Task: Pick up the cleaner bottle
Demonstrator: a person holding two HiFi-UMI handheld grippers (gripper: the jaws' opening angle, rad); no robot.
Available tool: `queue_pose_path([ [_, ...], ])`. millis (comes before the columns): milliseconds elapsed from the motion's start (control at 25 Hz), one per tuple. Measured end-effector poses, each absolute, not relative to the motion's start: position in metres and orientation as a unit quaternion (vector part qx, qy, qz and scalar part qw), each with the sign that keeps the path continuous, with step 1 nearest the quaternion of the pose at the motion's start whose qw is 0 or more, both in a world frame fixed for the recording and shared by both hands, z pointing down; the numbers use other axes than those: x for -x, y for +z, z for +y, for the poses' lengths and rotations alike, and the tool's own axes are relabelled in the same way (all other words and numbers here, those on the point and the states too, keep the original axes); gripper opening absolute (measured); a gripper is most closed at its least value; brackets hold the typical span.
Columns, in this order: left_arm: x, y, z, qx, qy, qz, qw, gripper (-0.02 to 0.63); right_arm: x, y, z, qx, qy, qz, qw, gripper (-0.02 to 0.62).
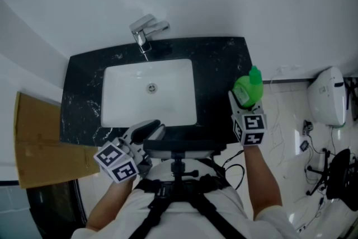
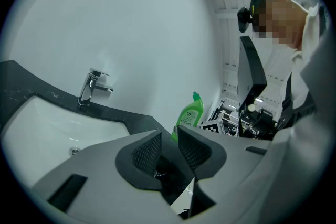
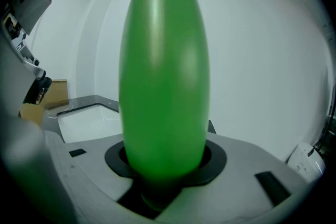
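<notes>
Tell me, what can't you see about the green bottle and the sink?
- Label of the cleaner bottle: right tool view, too close and blurred; left tool view, too small to read.
- Bottle's base, whether on the counter or lifted: head view, the right tool covers it.
- Near side of the sink: left tool view, the left tool covers it.

The bottle [image 1: 249, 89] is bright green, with a label [image 2: 188, 117] in darker green and white. The counter [image 1: 84, 98] is black with white veining; the basin [image 1: 126, 98] is white and the tap [image 1: 146, 28] silver. The cardboard [image 1: 33, 143] is brown. The left gripper [image 1: 142, 131] is grey — its cube [image 1: 117, 162] carries black-and-white squares.
</notes>
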State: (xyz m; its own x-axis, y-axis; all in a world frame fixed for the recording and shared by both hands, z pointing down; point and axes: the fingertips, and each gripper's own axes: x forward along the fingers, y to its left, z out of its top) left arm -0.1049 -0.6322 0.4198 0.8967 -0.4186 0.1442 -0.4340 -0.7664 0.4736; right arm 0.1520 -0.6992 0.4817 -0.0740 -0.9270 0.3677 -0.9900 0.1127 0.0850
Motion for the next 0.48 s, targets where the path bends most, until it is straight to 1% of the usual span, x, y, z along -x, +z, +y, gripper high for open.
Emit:
queue_pose_path([
  [480, 0.105, 0.420, -0.633, -0.940, 0.010, -0.226, 0.256, 0.098, -0.149, 0.477, -0.686, -0.656, 0.095, -0.728, 0.174, 0.173],
])
